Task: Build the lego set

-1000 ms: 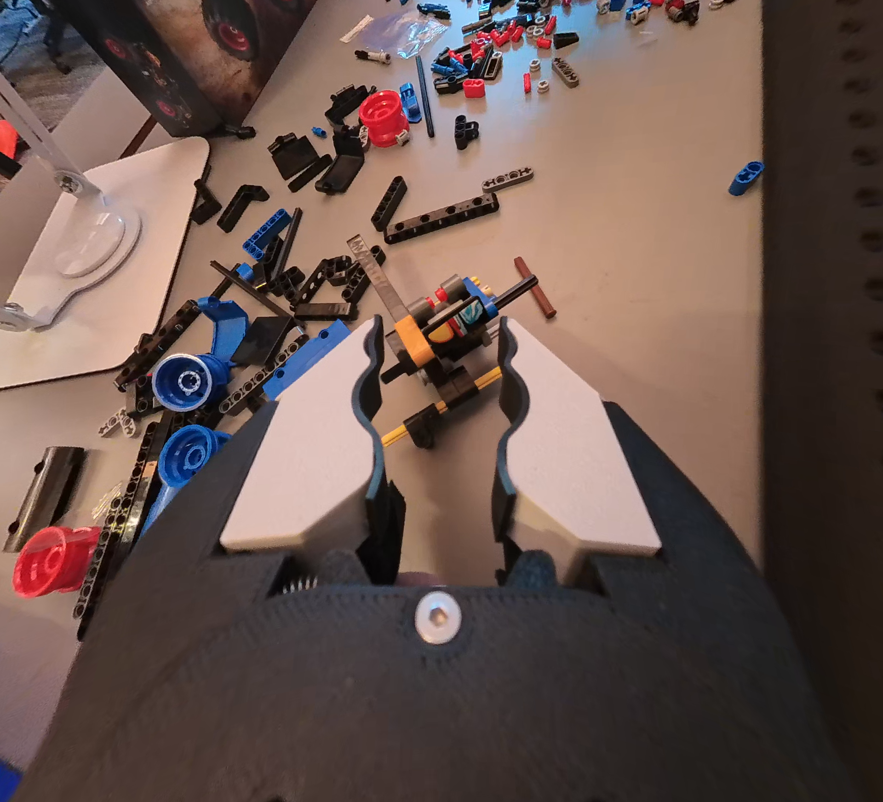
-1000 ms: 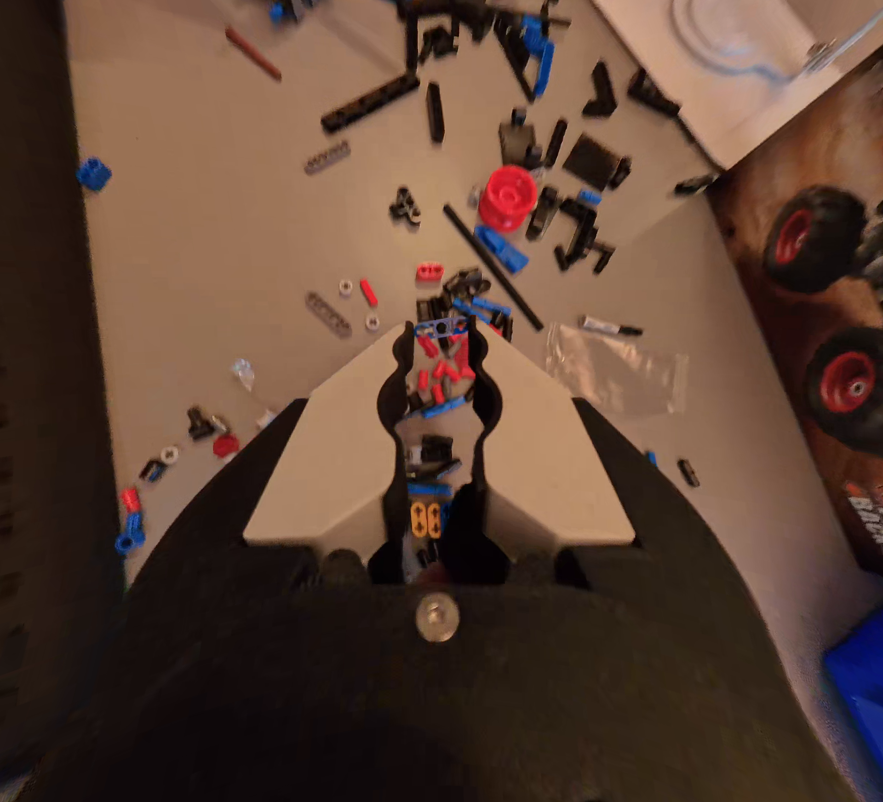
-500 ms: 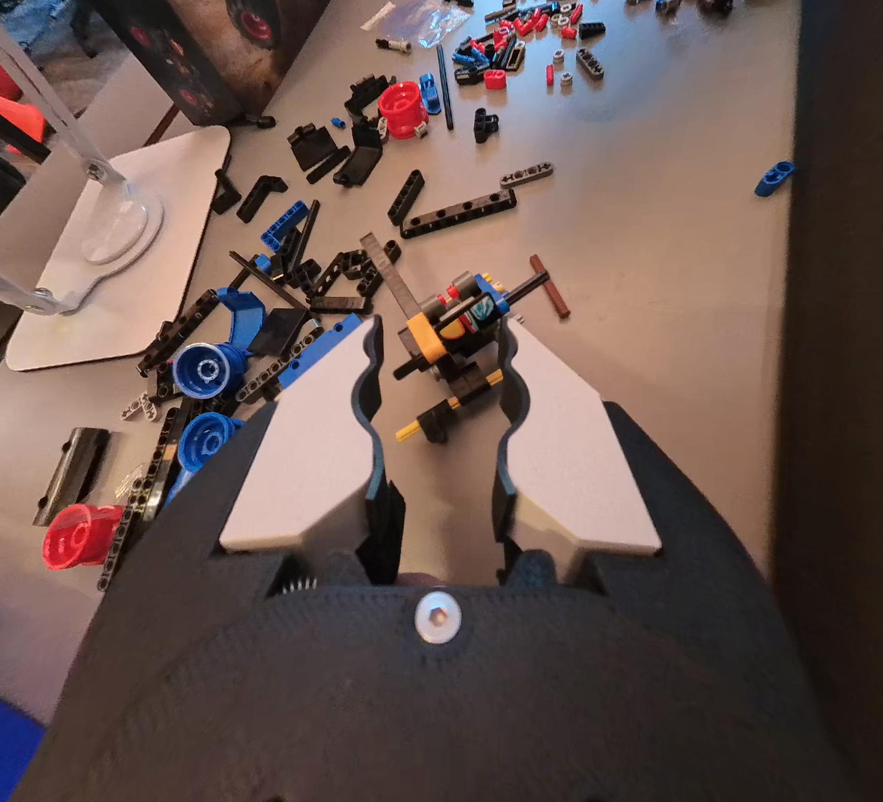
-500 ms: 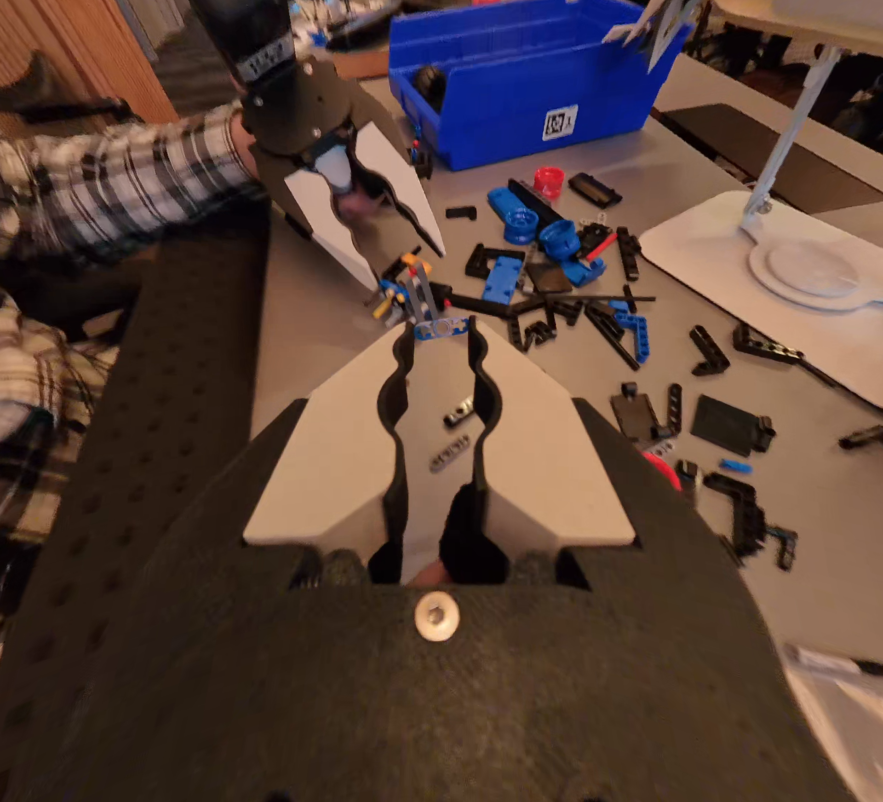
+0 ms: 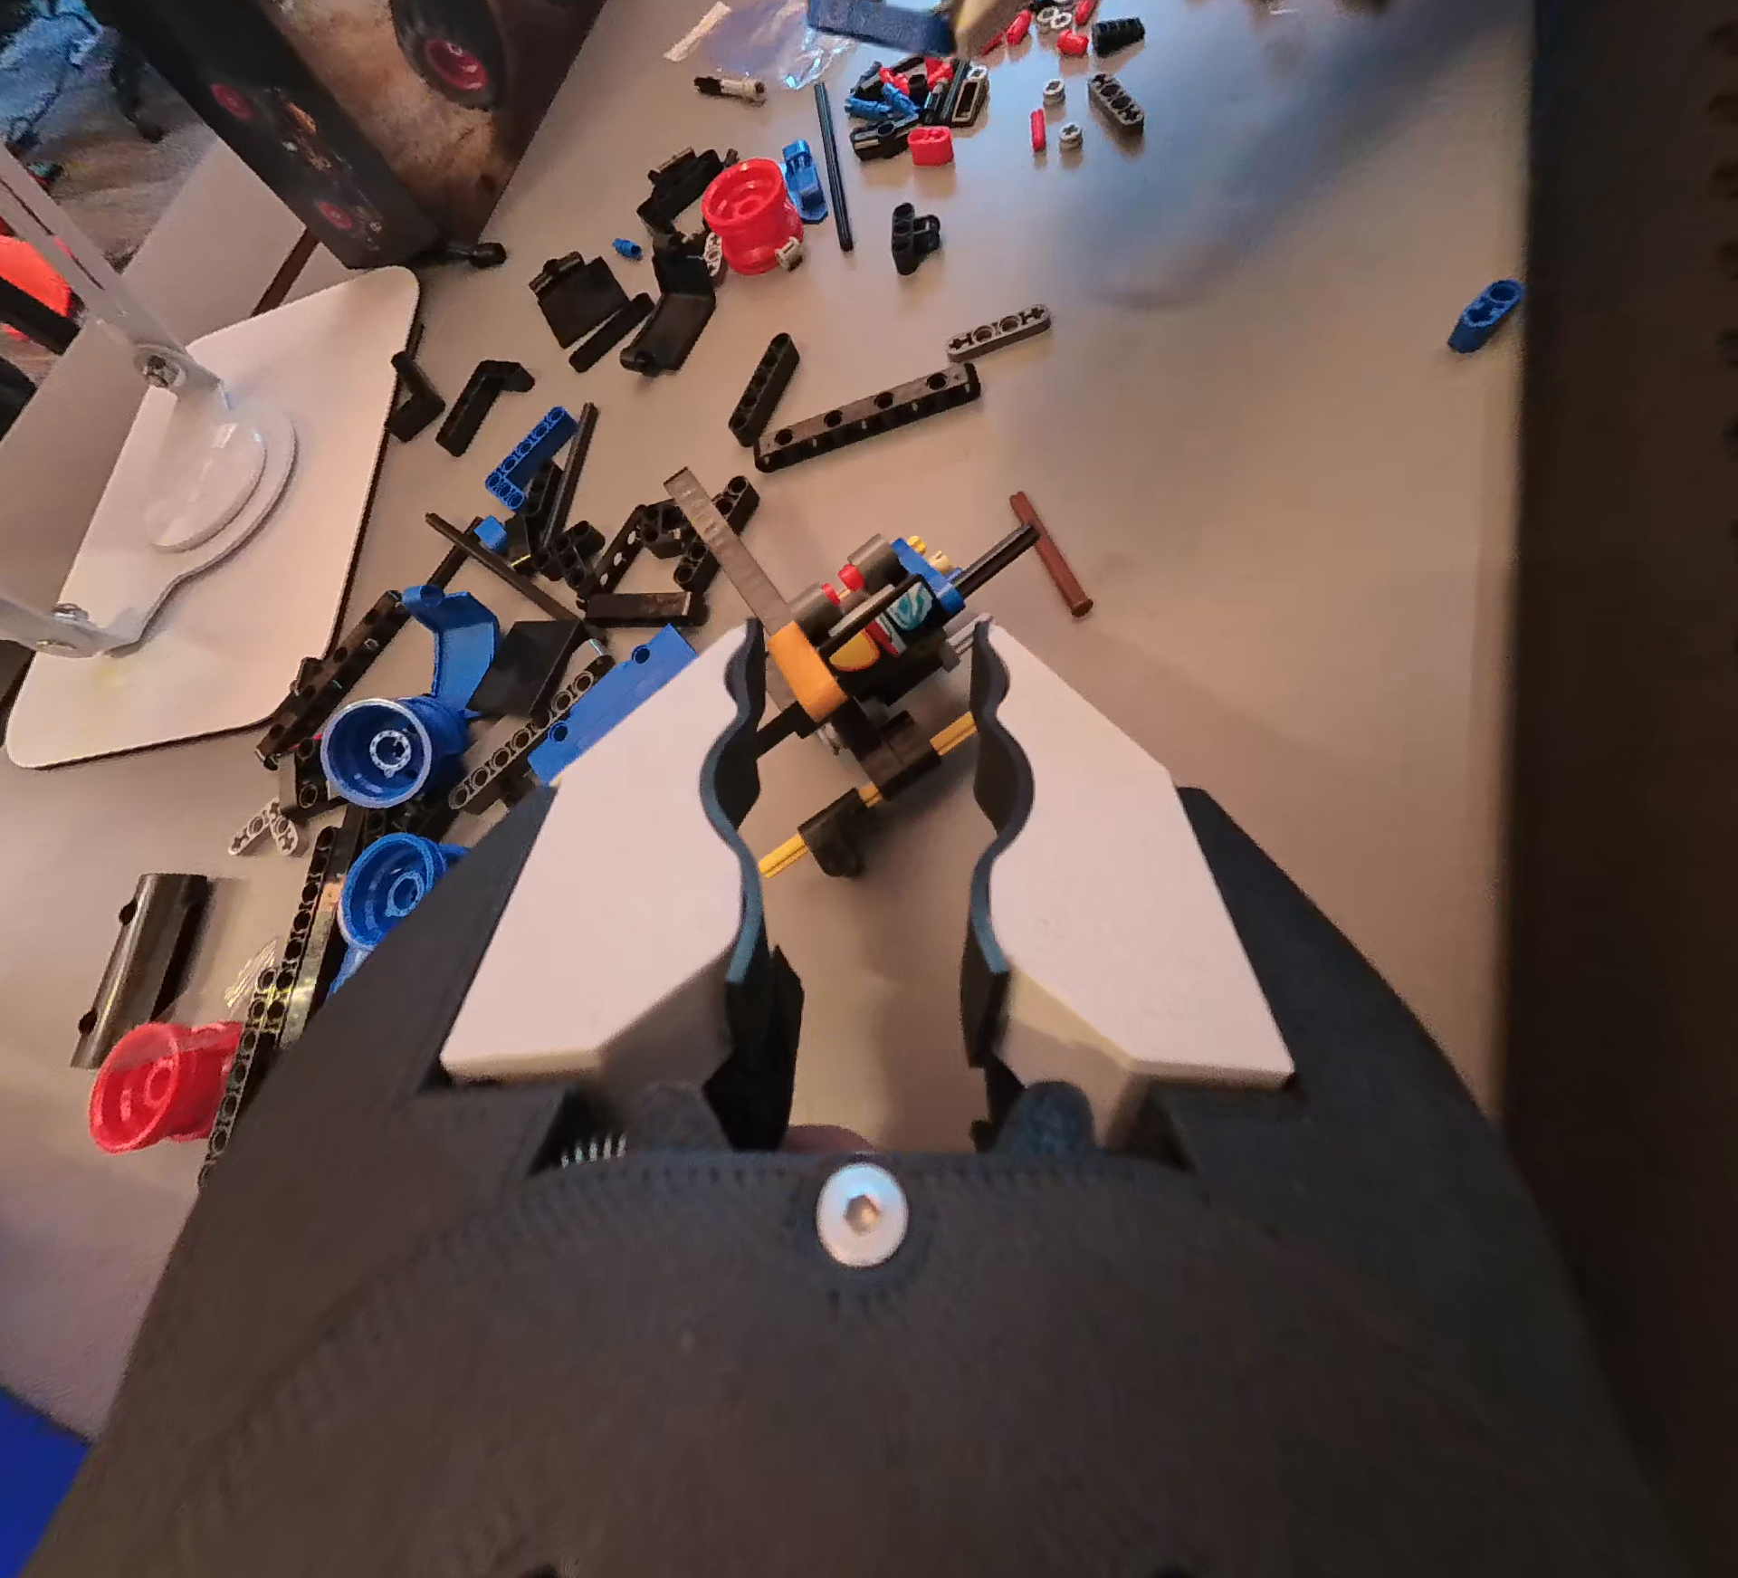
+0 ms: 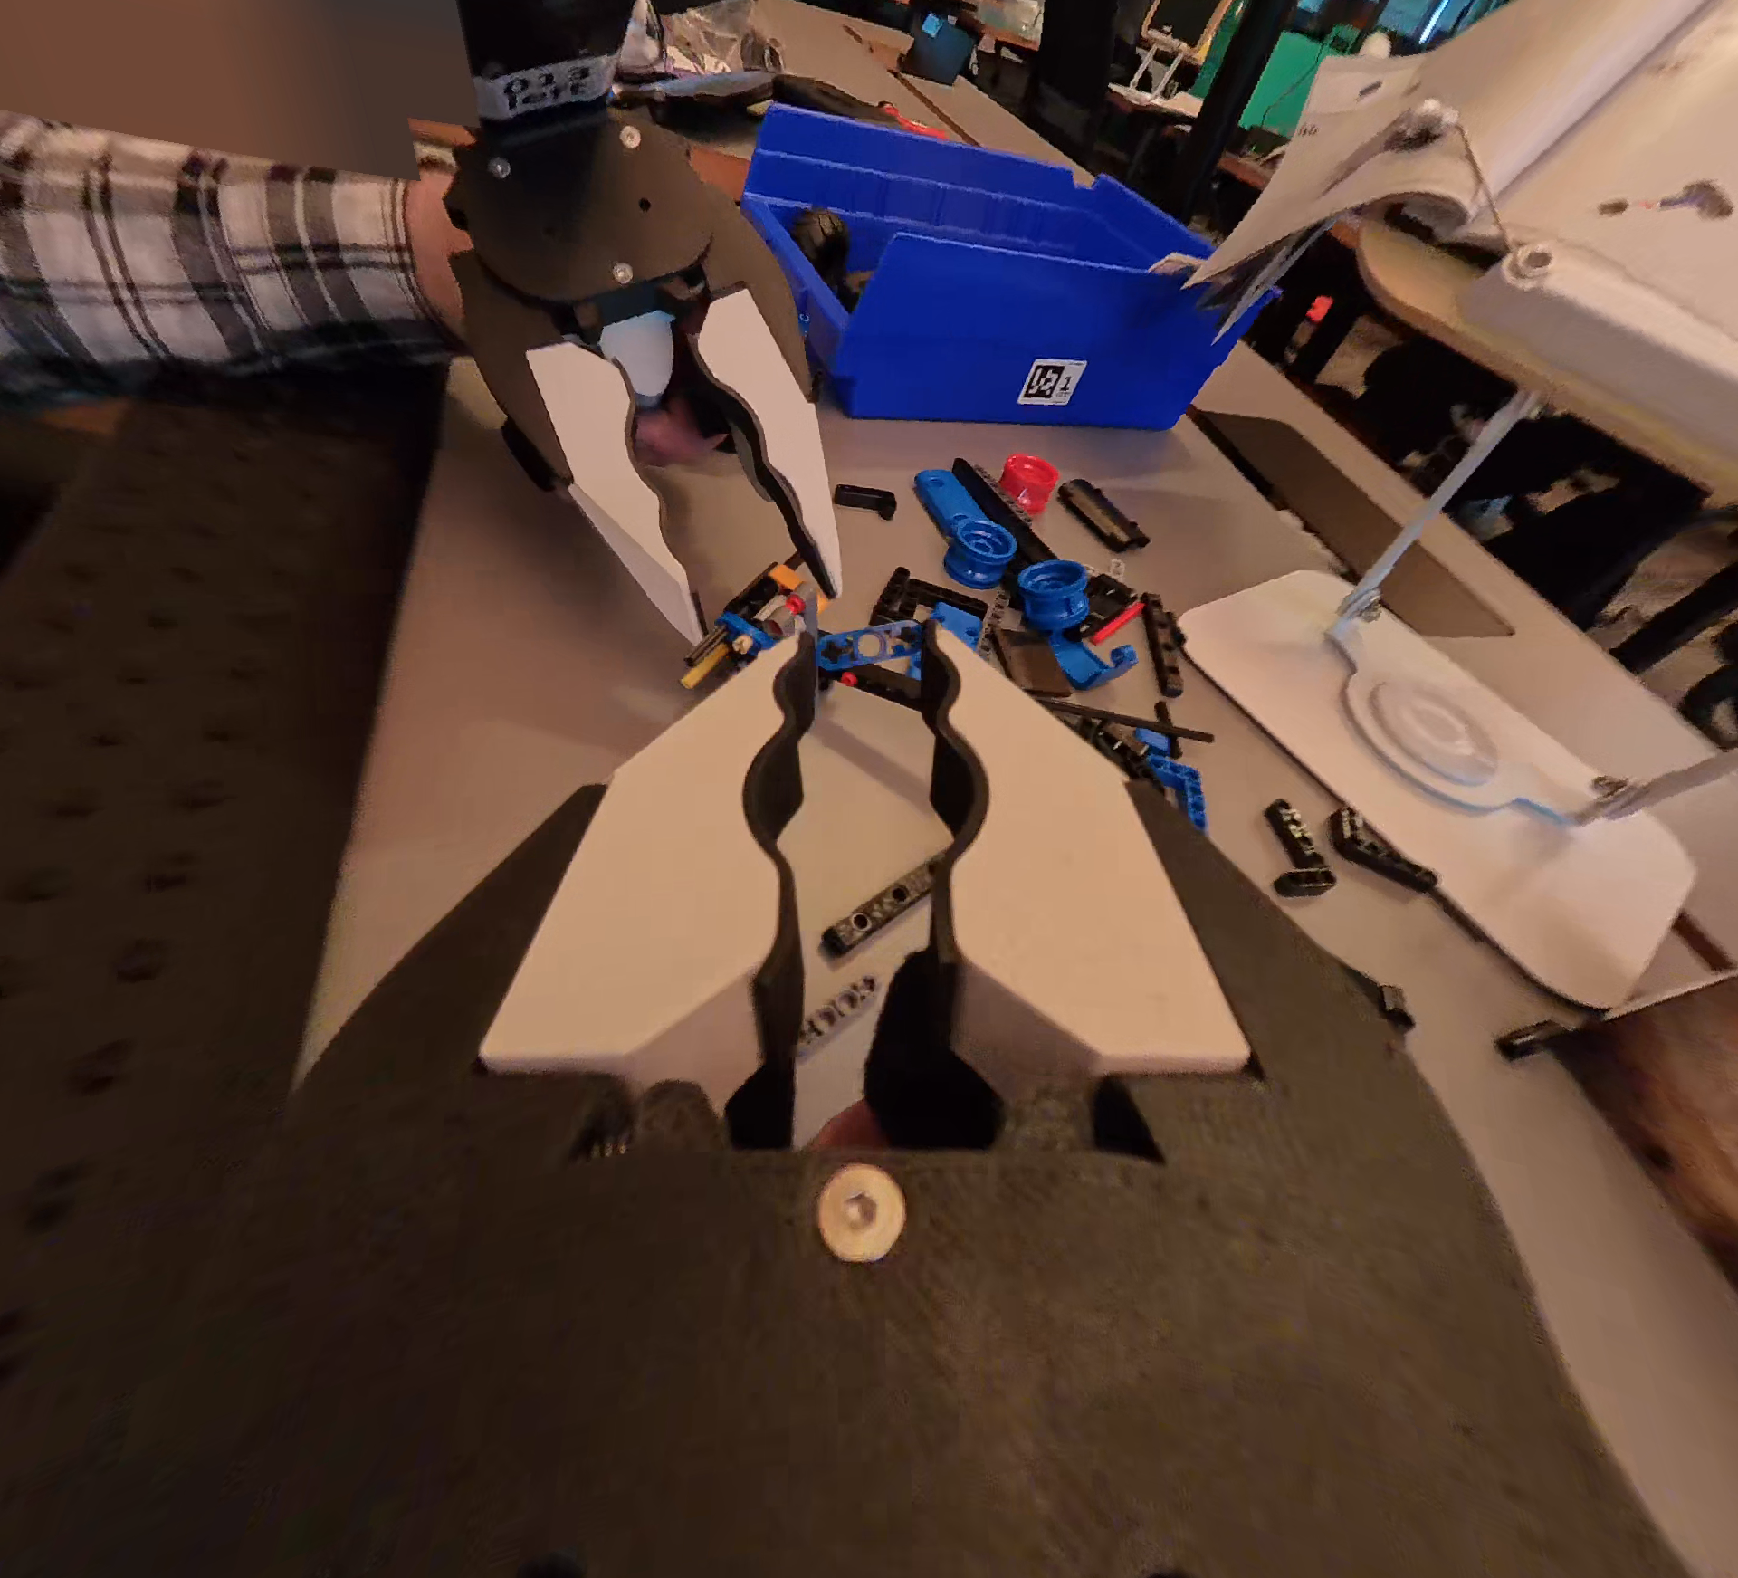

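Observation:
A small lego assembly [image 5: 870, 630] of orange, blue, grey and black parts with a yellow axle rests on the grey table. My left gripper [image 5: 861, 639] is closed on it from both sides. The right wrist view shows that gripper [image 6: 760, 609] over the assembly [image 6: 752, 625]. My right gripper [image 6: 867, 649] is shut on a thin blue lego piece [image 6: 861, 647] held across its tips, just above the table and close to the assembly. In the left wrist view the right gripper [image 5: 898, 9] hangs at the top with the blue piece [image 5: 879, 23].
Loose lego parts lie around: blue wheels [image 5: 376, 747], a red wheel [image 5: 752, 216], black beams [image 5: 865, 413], and a pile of small parts [image 5: 940, 103] at the far end. A white stand base [image 5: 188, 498], the set's box [image 5: 329, 28], a blue bin [image 6: 987, 329] and a dark perforated mat [image 5: 1627, 686] border the area. Tip to tip, the grippers are about 10 cm apart.
My right gripper lifted from the pile of small parts with the blue piece and swung over towards the assembly, coming closer to it. My left gripper stayed on the assembly.

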`<state>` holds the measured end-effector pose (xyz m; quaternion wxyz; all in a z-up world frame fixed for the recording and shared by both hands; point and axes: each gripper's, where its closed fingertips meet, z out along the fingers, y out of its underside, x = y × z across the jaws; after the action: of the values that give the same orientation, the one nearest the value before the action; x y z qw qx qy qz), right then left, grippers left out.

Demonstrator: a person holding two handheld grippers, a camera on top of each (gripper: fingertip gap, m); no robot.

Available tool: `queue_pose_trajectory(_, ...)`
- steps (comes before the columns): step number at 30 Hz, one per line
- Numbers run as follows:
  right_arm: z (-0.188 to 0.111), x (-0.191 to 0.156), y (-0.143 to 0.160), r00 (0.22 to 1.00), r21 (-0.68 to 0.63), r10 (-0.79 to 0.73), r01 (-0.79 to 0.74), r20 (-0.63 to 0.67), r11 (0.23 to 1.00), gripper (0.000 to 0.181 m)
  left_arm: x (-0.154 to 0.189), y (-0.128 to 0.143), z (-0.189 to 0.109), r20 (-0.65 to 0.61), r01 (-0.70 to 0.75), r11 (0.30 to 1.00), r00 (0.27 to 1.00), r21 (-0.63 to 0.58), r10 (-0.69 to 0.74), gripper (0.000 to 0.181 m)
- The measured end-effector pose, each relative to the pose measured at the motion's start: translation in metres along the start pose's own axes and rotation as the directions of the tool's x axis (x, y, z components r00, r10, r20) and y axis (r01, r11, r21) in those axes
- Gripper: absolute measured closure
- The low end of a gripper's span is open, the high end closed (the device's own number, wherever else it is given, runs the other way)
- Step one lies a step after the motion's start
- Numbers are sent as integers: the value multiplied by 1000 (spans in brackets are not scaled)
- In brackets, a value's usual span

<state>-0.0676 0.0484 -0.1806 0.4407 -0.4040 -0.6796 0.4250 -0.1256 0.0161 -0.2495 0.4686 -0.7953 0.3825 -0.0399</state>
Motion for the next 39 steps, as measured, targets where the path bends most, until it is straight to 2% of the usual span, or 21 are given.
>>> queue_pose_trajectory(3, 4, -6, 5, 999, -31, -48, 48, 10, 998, 162, 0, 1, 0, 7, -6, 1000, 1000, -11, 6, 143)
queue_pose_trajectory(10, 16, -20, 15, 998, -78, -19, 24, 63, 997, 162, -2, 3, 1, 51, -11, 997, 999, -83, 15, 150)
queue_pose_trajectory(12, 19, -25, 18, 997, -86, -19, 26, 79, 996, 162, -3, 4, 1, 80, -41, 992, 996, -119, 50, 138)
queue_pose_trajectory(15, 21, -28, 20, 995, -95, 33, -23, 98, 995, 162, -4, -6, -1, 100, -78, 993, 991, -87, 87, 130)
queue_pose_trajectory(16, 22, -29, 20, 992, -92, 69, -60, 108, 994, 162, -3, -6, 0, 101, -98, 991, 989, -92, 108, 132)
queue_pose_trajectory(18, 24, -31, 18, 983, -82, 136, -127, 126, 989, 162, -2, 0, 5, 94, -138, 983, 984, -124, 150, 150)
queue_pose_trajectory(24, 30, -26, 21, 971, -85, 214, -206, 103, 975, 162, -14, -1, 9, 180, -105, 987, 976, -123, 126, 157)
queue_pose_trajectory(27, 30, -16, 19, 963, -57, 258, -254, 77, 966, 162, -19, -7, 11, 212, -50, 995, 975, -84, 66, 157)
queue_pose_trajectory(30, 28, -4, 12, 945, 2, 321, -322, 57, 947, 162, -25, -20, 9, 237, 14, 1000, 971, 5, -14, 157)
queue_pose_trajectory(33, 22, 7, -2, 944, 89, 328, -330, 34, 940, 162, -28, -42, 4, 238, 76, 989, 966, 129, -105, 157)
queue_pose_trajectory(39, 6, 16, -28, 950, 223, 311, -309, 27, 925, 163, -35, -68, -5, 267, 106, 962, 948, 252, -174, 158)
